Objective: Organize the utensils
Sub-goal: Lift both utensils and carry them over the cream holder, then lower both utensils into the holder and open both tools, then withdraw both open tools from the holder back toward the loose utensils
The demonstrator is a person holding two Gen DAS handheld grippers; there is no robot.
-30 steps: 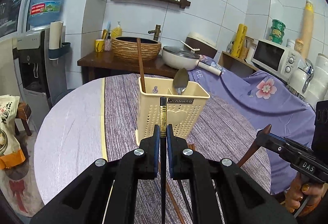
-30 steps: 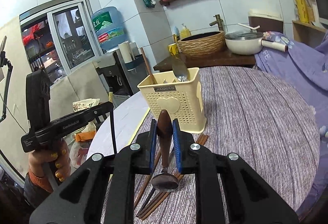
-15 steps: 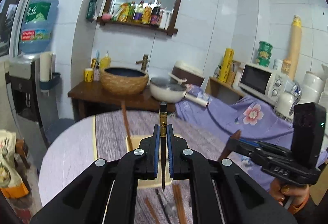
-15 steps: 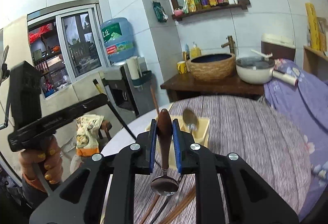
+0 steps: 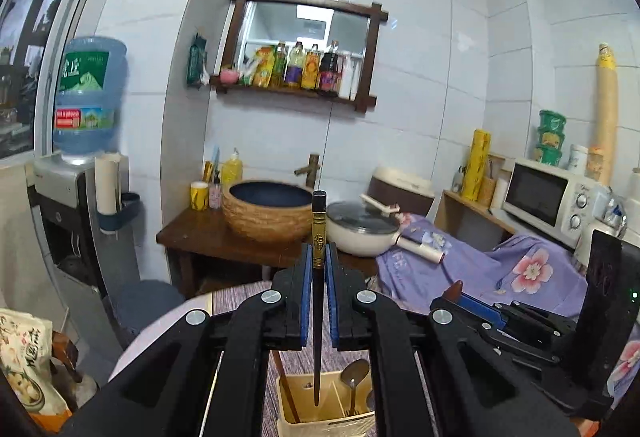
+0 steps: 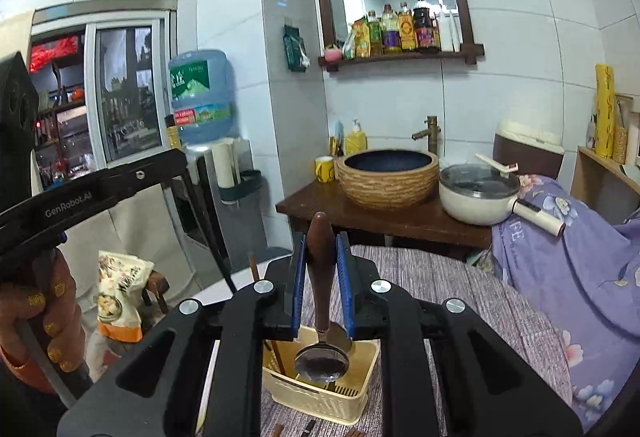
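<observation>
My left gripper [image 5: 319, 253] is shut on a black chopstick [image 5: 318, 233] with a gold band, held upright; its thin tip hangs over the cream utensil holder [image 5: 298, 425] below. That holder has a brown chopstick [image 5: 285, 385] and a spoon [image 5: 354, 373] standing in it. My right gripper [image 6: 321, 249] is shut on the brown wooden handle of a spoon [image 6: 322, 361], whose metal bowl hangs just above the cream holder [image 6: 320, 401]. Each view shows the other gripper: the right gripper [image 5: 460, 301] beside the left, the left gripper [image 6: 176, 157] at the left side.
The holder stands on a round table [image 6: 460, 301] with a striped purple cloth. A few utensil ends [image 6: 308, 427] lie in front of it. Behind are a dark wooden counter [image 5: 200, 237] with a woven basin [image 5: 266, 209], a pot [image 5: 360, 227], a water dispenser [image 5: 80, 197] and a microwave [image 5: 548, 197].
Both grippers have risen with their utensils, from table level in front of the holder to above it. The holder now sits low in both views. Both grips are unchanged.
</observation>
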